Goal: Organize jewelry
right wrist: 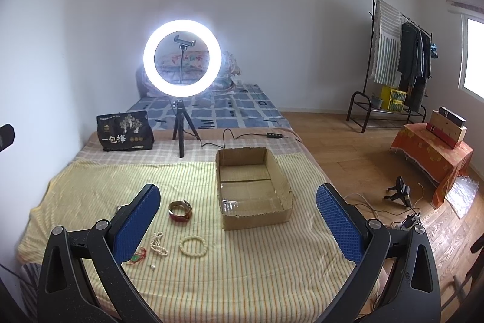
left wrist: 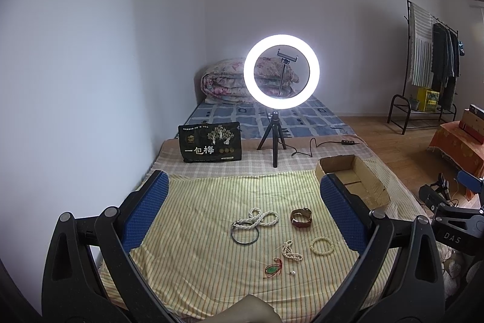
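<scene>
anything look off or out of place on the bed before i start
Nothing looks damaged or spilled. The jewelry lies loose on the striped cloth, none of it in the cardboard box yet. One oddity: a pearl necklace overlaps a dark bangle, so they may snag. Both grippers, left and right, are open.

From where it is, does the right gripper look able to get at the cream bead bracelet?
Probably yes: the right hand-held gripper is open above the cloth, and the bead bracelet lies apart from the other pieces with nothing over it.

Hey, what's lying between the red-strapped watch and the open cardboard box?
Nothing: only bare yellow striped cloth separates the red-strapped watch from the open cardboard box, clearest in the right wrist view.
</scene>
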Demonstrator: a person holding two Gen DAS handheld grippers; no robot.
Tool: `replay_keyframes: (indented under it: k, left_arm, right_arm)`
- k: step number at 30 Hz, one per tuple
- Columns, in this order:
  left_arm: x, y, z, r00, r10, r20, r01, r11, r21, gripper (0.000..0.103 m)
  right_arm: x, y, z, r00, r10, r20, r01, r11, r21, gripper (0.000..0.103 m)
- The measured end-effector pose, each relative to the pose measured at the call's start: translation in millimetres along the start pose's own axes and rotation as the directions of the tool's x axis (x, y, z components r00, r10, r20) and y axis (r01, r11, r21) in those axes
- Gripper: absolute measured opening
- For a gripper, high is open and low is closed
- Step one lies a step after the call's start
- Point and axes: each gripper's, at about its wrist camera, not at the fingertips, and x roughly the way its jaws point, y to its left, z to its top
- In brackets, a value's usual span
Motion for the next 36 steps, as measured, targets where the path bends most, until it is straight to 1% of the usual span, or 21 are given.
replay_keyframes:
  k: [5, 12, 18, 21, 24, 26, 29, 31, 33, 34, 35, 36]
  left_arm:
    - [9, 5, -5, 1.0, 0.002, -0.015, -0.002, 1.0, -0.005, 0.102]
    - [22, 11, -9, 0.999, 0.023, -0.029, -0.023, 1.0, 0.002, 0.102]
    - [42, 25, -12, 0.997, 0.058, -0.059, -0.058, 0.998, 0.002, 0.102]
    - [53, 33, -15, 0.994, 0.083, -0.074, -0.083, 0.997, 0.005, 0.102]
    - [67, 41, -19, 0.993, 0.073, -0.095, -0.071, 0.997, 0.026, 0.102]
    - [75, 46, -25, 0.992, 0.075, -0.104, -0.071, 0.997, 0.042, 0.102]
    - [89, 51, -35, 0.988, 0.078, -0.131, -0.07, 0.995, 0.064, 0.102]
    - [100, 52, -41, 0.984, 0.076, -0.163, -0.065, 0.995, 0.073, 0.102]
    - [114, 57, -48, 0.978, 0.064, -0.2, -0.053, 0.997, 0.06, 0.102]
    - [120, 60, -51, 0.974, 0.055, -0.22, -0.046, 0.998, 0.049, 0.1]
    - [127, 62, -54, 0.969, 0.047, -0.242, -0.04, 0.999, 0.036, 0.095]
    - [134, 65, -58, 0.963, 0.034, -0.266, -0.03, 0.999, 0.021, 0.092]
  right_arm:
    - [3, 2, -1, 1.0, 0.0, -0.013, 0.0, 1.0, -0.006, 0.102]
    - [13, 7, -2, 0.999, -0.005, -0.034, 0.004, 1.0, -0.021, 0.102]
    - [27, 12, -7, 0.999, -0.021, -0.037, 0.017, 0.996, -0.09, 0.102]
    - [39, 11, -13, 0.999, -0.008, -0.047, 0.002, 0.992, -0.123, 0.102]
    - [52, 10, -18, 0.997, 0.035, -0.076, -0.045, 0.99, -0.134, 0.102]
    - [66, 11, -22, 0.991, 0.07, -0.117, -0.087, 0.985, -0.149, 0.102]
    - [81, 14, -29, 0.982, 0.09, -0.165, -0.117, 0.98, -0.163, 0.102]
    - [96, 18, -35, 0.971, 0.108, -0.215, -0.144, 0.977, -0.16, 0.102]
    - [105, 19, -39, 0.958, 0.137, -0.25, -0.176, 0.974, -0.142, 0.102]
    - [111, 21, -41, 0.95, 0.155, -0.273, -0.196, 0.972, -0.128, 0.102]
    - [117, 24, -43, 0.942, 0.169, -0.289, -0.21, 0.97, -0.119, 0.102]
    - [123, 27, -45, 0.937, 0.177, -0.302, -0.221, 0.968, -0.116, 0.102]
